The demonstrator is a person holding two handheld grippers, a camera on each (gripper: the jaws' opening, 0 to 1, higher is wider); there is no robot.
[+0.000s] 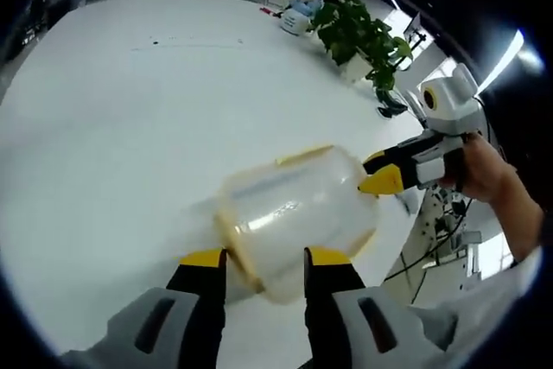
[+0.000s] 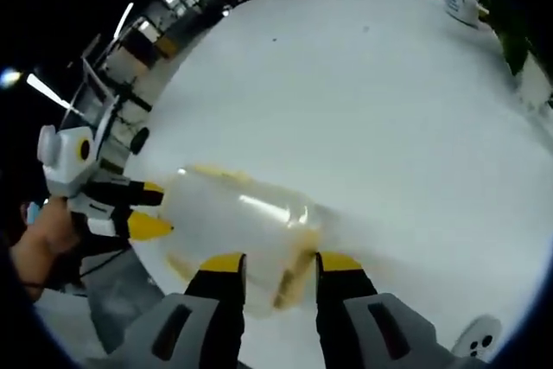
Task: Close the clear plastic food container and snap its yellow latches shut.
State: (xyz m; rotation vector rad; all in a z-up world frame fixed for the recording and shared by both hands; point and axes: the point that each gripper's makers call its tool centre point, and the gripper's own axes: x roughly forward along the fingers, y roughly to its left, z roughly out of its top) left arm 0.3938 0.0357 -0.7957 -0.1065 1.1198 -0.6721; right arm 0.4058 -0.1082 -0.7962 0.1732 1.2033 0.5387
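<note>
Clear plastic food container [image 1: 298, 218] with yellow rim trim and latches [image 2: 294, 270] lies on the white bench [image 1: 130, 127]. Lid seated on the body; whether the latches are snapped shut cannot be told.

The clear plastic food container with yellow trim [image 1: 298, 213] is blurred in both views, so whether its yellow latches are open or snapped cannot be told. Its near edge is hidden behind the left gripper [image 1: 263, 258] at 6 o'clock. In the right gripper view, the right gripper [image 2: 278, 263] likewise hides the container's near edge.
</note>
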